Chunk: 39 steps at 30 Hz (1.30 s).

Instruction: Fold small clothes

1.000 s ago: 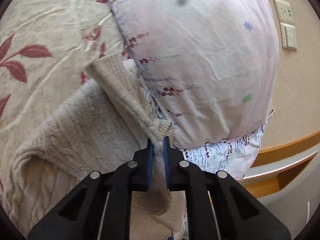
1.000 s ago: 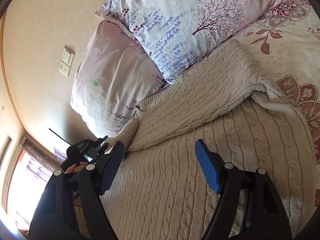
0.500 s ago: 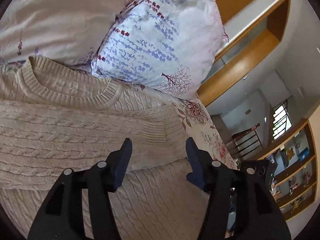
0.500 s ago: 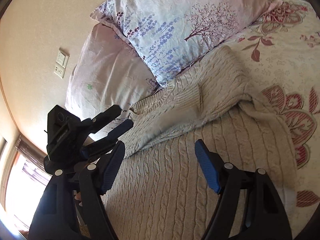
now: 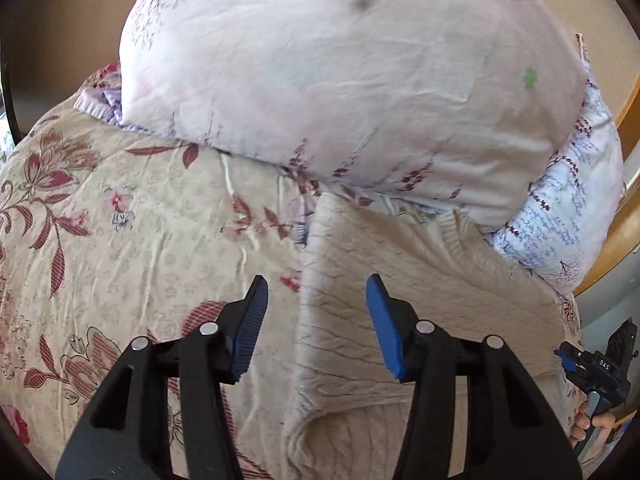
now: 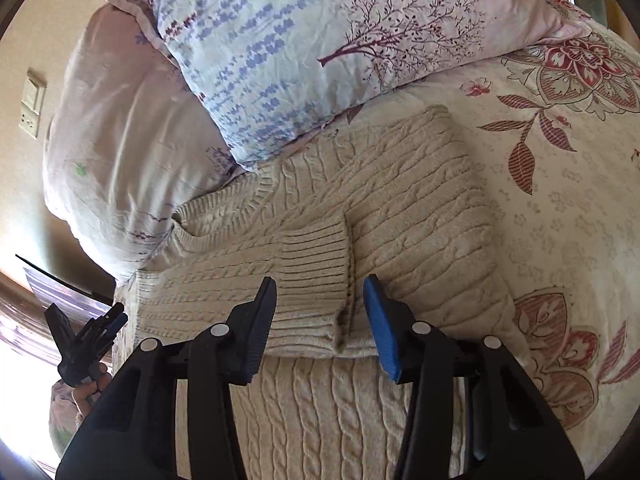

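Floral bedspread (image 6: 560,208) under cream sweater (image 6: 380,208), sleeves folded in, collar against two pillows (image 6: 300,60). Left gripper (image 5: 316,320) half open, empty, narrowing, over sweater's edge. Right gripper (image 6: 320,312) half open, closing, empty, straddling cuff (image 6: 316,268).

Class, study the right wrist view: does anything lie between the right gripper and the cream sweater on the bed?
Nothing visible does. The right gripper hangs open directly over the cream sweater, its fingers either side of the ribbed cuff folded across the body. The pillows lie beyond the collar.
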Available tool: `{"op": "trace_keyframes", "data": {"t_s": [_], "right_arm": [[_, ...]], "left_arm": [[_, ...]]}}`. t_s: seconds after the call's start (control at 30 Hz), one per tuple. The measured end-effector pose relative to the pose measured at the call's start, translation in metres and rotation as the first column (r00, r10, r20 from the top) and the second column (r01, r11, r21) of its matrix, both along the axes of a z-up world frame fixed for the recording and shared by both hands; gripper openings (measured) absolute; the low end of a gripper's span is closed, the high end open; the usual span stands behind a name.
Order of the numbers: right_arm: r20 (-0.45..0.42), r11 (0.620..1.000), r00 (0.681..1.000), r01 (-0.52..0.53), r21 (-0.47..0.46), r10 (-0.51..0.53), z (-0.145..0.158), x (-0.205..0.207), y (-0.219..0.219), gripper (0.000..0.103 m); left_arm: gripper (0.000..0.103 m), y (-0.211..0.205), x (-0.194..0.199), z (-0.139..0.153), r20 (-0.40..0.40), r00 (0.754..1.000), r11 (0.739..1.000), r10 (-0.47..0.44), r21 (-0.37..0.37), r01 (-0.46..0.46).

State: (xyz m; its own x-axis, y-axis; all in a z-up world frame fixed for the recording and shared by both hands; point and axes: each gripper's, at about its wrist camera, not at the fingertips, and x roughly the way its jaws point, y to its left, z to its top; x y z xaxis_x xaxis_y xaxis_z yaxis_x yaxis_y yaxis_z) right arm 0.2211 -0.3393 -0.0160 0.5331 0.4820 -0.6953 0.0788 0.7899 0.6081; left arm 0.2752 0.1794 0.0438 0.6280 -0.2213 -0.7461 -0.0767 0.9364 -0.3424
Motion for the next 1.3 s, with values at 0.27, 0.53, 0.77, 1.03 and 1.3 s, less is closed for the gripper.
{"op": "trace_keyframes", "data": {"t_s": [0.27,0.53,0.77,1.03,1.3], "right_arm": [[0.071,0.994,0.996,-0.055,-0.098,0.062,0.002,0.002,0.019,0.010],[0.297,0.973,0.955,0.072,-0.219,-0.004,0.042,-0.001,0.022,0.009],[0.148,0.967,0.987,0.091,-0.240,-0.056,0.000,0.011,0.014,0.009],[0.124,0.949,0.991,0.092,-0.303,-0.057,0.000,0.009,0.022,0.010],[0.197,0.979,0.976,0.121,-0.164,-0.087,0.032,-0.047,-0.020,0.058]], "left_arm": [[0.033,-0.007,0.010,-0.020,-0.035,0.999,0.999,-0.037,-0.010,0.036],[0.012,-0.011,0.004,-0.024,-0.008,1.000,0.999,-0.010,-0.044,0.010],[0.017,-0.014,0.000,-0.026,-0.007,1.000,0.999,0.001,-0.042,-0.002],[0.018,-0.016,0.002,-0.028,-0.002,1.000,1.000,-0.004,-0.020,0.004],[0.050,0.005,-0.049,-0.018,0.037,0.996,0.986,-0.085,-0.142,0.090]]}}
